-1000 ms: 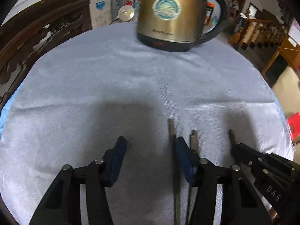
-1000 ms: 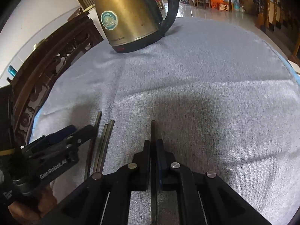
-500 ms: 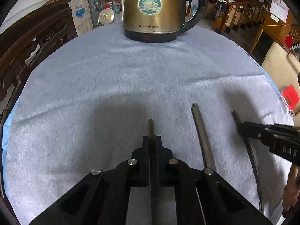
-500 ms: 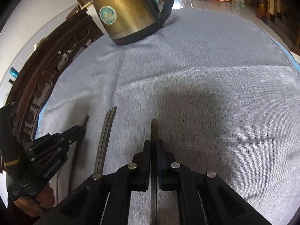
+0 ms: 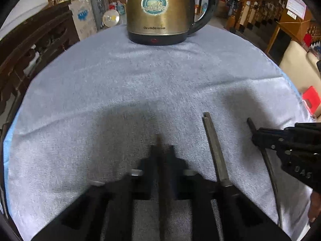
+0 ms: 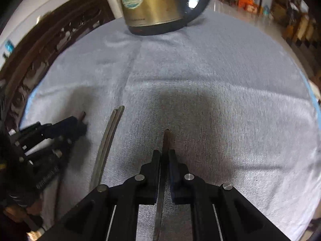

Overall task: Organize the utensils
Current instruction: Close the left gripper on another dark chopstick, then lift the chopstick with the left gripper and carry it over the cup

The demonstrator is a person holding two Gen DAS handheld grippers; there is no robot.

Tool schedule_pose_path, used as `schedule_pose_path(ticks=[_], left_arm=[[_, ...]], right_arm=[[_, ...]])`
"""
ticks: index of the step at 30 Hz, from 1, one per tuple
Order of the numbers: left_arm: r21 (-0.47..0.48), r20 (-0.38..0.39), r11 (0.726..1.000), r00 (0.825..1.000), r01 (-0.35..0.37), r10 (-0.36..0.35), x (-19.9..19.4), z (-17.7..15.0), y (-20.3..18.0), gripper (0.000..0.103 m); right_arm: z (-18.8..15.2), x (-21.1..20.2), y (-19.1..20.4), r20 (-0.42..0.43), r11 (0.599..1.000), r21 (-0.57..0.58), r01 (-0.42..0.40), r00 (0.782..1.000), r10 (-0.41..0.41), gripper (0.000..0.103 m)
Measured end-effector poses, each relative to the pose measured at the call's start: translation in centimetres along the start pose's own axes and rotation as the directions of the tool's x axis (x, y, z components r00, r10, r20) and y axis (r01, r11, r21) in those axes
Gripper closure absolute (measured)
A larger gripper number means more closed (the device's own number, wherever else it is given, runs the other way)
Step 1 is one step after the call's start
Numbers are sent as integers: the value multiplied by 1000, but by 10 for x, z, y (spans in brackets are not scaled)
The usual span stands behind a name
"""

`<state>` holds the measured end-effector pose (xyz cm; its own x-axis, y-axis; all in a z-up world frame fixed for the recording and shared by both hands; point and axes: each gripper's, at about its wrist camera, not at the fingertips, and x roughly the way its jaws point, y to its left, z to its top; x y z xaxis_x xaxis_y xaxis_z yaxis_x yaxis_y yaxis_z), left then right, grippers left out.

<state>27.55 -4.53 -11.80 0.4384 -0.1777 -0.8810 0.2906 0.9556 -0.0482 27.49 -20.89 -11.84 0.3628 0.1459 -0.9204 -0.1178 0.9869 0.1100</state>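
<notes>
My left gripper point(image 5: 162, 150) is shut on a thin dark utensil handle point(image 5: 159, 138) whose tip pokes out ahead of the fingers; this view is motion-blurred. It shows at the left of the right wrist view point(image 6: 79, 124). My right gripper point(image 6: 164, 156) is shut on another thin metal utensil handle point(image 6: 166, 138), low over the grey cloth point(image 6: 220, 100). It shows at the right of the left wrist view point(image 5: 258, 138). Between the two grippers a pair of flat metal utensil handles point(image 6: 109, 136) lies on the cloth, also visible in the left wrist view point(image 5: 214, 148).
A gold electric kettle point(image 5: 162, 12) with a black handle stands at the far edge of the round table. A carved dark wooden chair point(image 5: 34, 46) stands at the left edge. Furniture and railings lie beyond on the right.
My left gripper closed on a utensil handle and has shifted left, away from the pair on the cloth. My right gripper stays shut on its handle and has moved slightly forward.
</notes>
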Motion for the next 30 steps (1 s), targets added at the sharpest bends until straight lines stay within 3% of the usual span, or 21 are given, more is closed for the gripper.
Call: schedule_pose_path(ticks=[7, 16, 22, 25, 30], left_arm=[[-11, -105, 998, 993, 54, -55, -11, 0, 9, 98], [-47, 17, 999, 1000, 24, -23, -74, 9, 27, 98], [-82, 137, 996, 990, -19, 30, -124, -6, 34, 98], [-149, 266, 989, 963, -14, 53, -164, -21, 40, 98], [-259, 462, 966, 879, 3, 121, -218, -48, 48, 98]], right_arm=[[5, -4, -11, -45, 998, 32, -46, 998, 47, 96], [-2, -55, -32, 95, 985, 104, -137, 987, 127, 96], [-27, -101, -48, 233, 978, 138, -158, 965, 123, 96], [-43, -129, -50, 314, 977, 138, -160, 943, 110, 96], [-76, -178, -44, 448, 984, 136, -117, 893, 44, 96]])
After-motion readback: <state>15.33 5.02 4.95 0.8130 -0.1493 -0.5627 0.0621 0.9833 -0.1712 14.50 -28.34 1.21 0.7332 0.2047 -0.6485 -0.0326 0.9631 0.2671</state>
